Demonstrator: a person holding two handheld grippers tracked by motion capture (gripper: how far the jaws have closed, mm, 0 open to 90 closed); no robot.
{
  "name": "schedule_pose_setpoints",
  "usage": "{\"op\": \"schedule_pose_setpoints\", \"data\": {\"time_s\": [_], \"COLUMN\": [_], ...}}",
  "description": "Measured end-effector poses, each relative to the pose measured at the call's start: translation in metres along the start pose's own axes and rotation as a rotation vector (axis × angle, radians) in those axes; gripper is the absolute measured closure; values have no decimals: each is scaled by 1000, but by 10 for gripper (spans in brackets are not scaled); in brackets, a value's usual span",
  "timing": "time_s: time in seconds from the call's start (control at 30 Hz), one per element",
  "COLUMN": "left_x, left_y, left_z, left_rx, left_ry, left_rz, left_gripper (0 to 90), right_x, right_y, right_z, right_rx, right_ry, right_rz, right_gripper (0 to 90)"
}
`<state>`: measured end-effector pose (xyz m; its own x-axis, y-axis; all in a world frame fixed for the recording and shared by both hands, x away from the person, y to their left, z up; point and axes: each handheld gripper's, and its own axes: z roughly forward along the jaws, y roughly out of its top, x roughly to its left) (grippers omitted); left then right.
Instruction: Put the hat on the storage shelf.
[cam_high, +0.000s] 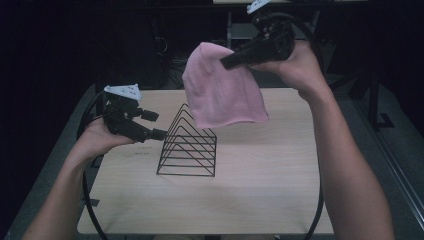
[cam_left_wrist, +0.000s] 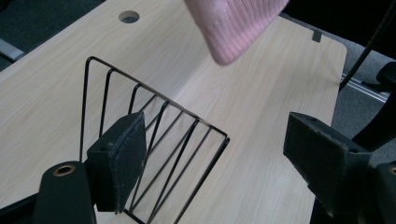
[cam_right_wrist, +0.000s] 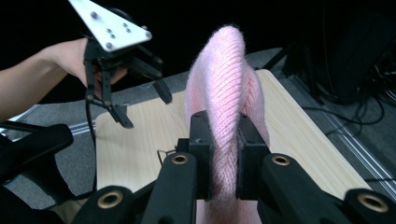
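Black jaws of the right gripper (cam_right_wrist: 223, 154) stood at the bottom centre of the right gripper view, pinched tight on a fold of the pink knit hat (cam_right_wrist: 224, 93), whose ribbed fabric rose between the pads and arched over toward the upper middle of the frame. In the high view the same hat (cam_high: 222, 90) hung clear of the table (cam_high: 270, 180), at the upper centre of the picture, just above and to the right of the black wire rack (cam_high: 187, 145) that stood on the tabletop.

At the left of the high view the left gripper (cam_high: 155, 125) was held beside the rack, near its left end. Its jaws were spread wide with nothing between them; in the left gripper view the rack (cam_left_wrist: 154, 140) showed through the gap, and the hat's lower edge (cam_left_wrist: 233, 28) dangled at the top of the frame.

By the look of it, the step in hand was carrying the hat toward the rack, probably to drape it over the wires. The next move likely called for lowering the hat over the rack's peak, with the open left jaws free to catch the loose edge or steady the rack.
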<state>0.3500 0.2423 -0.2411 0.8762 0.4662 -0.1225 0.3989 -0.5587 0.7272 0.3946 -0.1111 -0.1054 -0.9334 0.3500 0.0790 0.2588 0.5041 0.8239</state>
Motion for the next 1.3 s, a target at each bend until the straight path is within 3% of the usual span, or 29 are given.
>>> {"op": "schedule_pose_setpoints", "data": {"time_s": [0.63,0.87,1.1,1.3], "left_x": [12,20,20,21], "left_y": [0,-7,-13,-22], "left_z": [-3,-7,-13,-19], "left_rx": [-59,-88,-79,-64], "left_ry": [-37,-67,-60,-55], "left_rz": [-9,-29,-18,-25], "left_gripper": [277,472,795,836], "right_x": [20,28,32,30], "right_y": [31,39,42,36], "right_z": [41,56,64,72], "right_rx": [-20,-32,-39,-46], "right_ry": [89,115,125,125], "right_rz": [-94,-123,-130,-111], "right_gripper": [801,801,801,801]}}
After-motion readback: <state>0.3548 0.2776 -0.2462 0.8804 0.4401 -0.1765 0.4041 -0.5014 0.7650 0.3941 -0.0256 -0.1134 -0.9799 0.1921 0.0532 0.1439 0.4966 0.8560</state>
